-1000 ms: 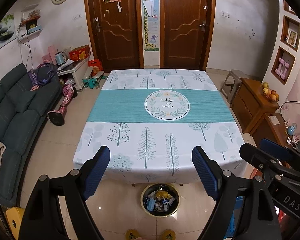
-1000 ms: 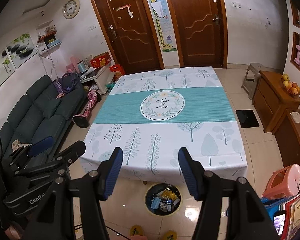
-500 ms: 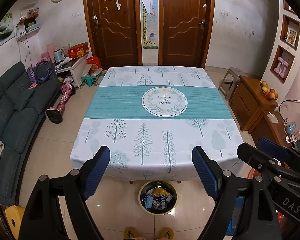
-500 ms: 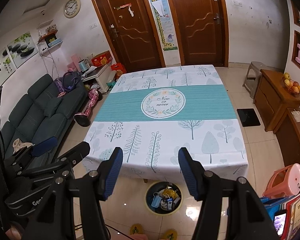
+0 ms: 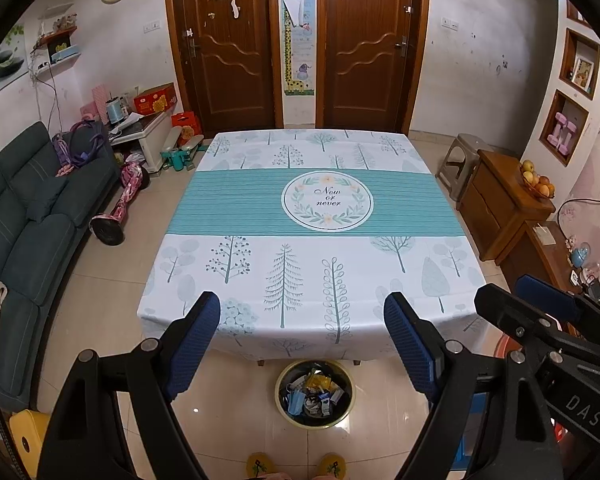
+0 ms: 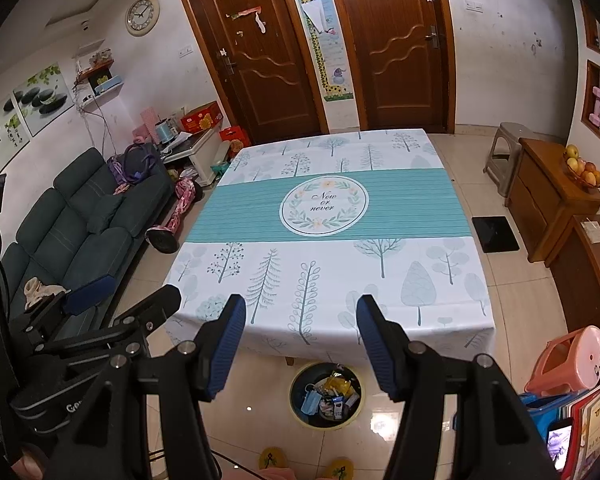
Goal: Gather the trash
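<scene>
**Bin below both grippers, bench bare**

I held both grippers above the near edge of the bench (image 5: 300, 216), tilted down toward it; the left gripper (image 5: 302, 344) stood released, its blue pads wide apart with nothing between them; the right gripper (image 6: 300, 344) was also released and empty, its pads set somewhat closer together.

The relation that mattered was where the trash lay from the bin (image 5: 315, 394); as far as I could see, all of it was already inside the bin; blue masks, a yellow wrapper and small packets sat heaped within its yellow rim. The bin stood on the floor just in front of the bench's near edge, partly tucked under the hanging cloth, and just beyond my slippers (image 5: 260, 465). In the left wrist view the bin lay below and between the pads, almost centred; in the right wrist view the bin (image 6: 327, 396) also lay below the pads, slightly toward the right finger; so I judged neither hand clearly nearer, both being well above it.

Beyond the bin, the cloth-covered top of the bench showed only its printed trees and the round motto; I could spot no loose piece on it. To the bin's left the floor ran clear to the sofa (image 5: 28, 216); I judged the collecting done or nearly so, with no obvious next target.
</scene>
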Motion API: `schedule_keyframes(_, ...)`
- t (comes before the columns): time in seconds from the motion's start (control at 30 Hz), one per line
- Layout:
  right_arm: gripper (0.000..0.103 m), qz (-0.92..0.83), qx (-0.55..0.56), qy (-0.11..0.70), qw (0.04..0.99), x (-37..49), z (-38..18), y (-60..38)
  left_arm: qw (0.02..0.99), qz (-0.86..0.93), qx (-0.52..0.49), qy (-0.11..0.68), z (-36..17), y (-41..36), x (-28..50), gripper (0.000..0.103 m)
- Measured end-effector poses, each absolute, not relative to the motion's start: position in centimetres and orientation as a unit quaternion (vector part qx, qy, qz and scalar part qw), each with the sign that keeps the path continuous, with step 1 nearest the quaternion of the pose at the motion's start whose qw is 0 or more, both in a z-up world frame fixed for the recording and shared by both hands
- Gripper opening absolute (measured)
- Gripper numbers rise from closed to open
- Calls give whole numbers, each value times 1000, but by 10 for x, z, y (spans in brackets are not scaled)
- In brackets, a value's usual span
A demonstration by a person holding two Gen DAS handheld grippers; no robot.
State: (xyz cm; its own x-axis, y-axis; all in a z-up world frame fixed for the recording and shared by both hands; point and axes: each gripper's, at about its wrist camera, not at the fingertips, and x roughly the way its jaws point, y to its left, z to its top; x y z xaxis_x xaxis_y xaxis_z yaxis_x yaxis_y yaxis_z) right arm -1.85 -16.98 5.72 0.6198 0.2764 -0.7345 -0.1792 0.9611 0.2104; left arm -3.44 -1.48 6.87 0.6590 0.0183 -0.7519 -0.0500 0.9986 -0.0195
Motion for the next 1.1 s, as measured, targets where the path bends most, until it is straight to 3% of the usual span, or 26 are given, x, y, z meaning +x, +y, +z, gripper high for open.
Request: schedule_keyframes(1.1, 58, 129, 60, 421, 896, -18, 52, -170, 908, 25, -25, 417, 58, -13, -43, 83)
